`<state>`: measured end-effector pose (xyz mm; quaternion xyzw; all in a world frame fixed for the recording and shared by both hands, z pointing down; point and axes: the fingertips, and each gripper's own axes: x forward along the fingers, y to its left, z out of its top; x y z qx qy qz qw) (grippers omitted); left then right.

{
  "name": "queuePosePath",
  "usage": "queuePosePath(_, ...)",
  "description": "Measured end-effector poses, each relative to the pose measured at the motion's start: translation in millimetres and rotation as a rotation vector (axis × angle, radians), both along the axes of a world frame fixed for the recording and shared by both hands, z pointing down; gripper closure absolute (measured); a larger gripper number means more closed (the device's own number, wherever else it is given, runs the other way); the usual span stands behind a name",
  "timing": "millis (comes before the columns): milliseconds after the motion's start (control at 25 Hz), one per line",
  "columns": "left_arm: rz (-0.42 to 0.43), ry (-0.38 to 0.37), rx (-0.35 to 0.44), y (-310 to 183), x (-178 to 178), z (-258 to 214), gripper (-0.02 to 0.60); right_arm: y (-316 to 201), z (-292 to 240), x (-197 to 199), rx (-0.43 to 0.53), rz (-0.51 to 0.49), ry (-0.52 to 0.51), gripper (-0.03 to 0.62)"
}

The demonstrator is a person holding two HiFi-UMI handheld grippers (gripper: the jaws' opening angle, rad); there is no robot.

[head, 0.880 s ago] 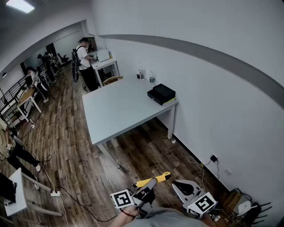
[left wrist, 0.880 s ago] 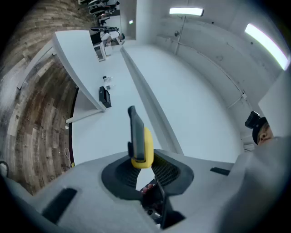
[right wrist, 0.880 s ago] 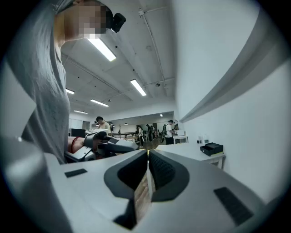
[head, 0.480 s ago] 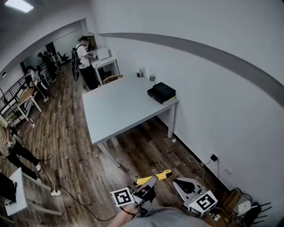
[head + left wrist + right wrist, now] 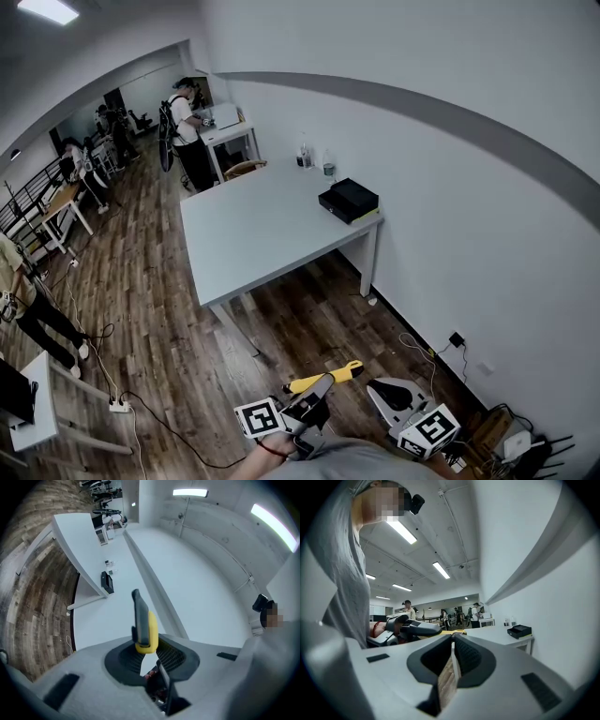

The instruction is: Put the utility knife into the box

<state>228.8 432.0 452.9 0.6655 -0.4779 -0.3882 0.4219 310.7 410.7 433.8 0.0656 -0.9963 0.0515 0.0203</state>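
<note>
A yellow and black utility knife sticks out from my left gripper, which is shut on it low in the head view. In the left gripper view the knife stands upright between the jaws of that gripper. My right gripper is beside it, shut with nothing in it. The black box sits at the near right corner of the white table, far ahead of both grippers. The right gripper view also shows the box.
Two bottles stand at the table's far edge, with a chair behind it. Wood floor lies between me and the table. A power strip with cables lies on the floor at left. Several people stand by desks at the back. A wall runs along the right.
The head view has shifted a little, so the table sits slightly further right. Both grippers hold about the same place, and the knife stays in the left one.
</note>
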Motion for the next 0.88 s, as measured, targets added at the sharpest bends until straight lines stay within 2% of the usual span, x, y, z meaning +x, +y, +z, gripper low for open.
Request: queuePosePath(880,-0.018,0.009,0.001,2.9,7.9,3.0,0.506,-5.3,5.0,8.3,-0.003,0.016,0.004,0.556)
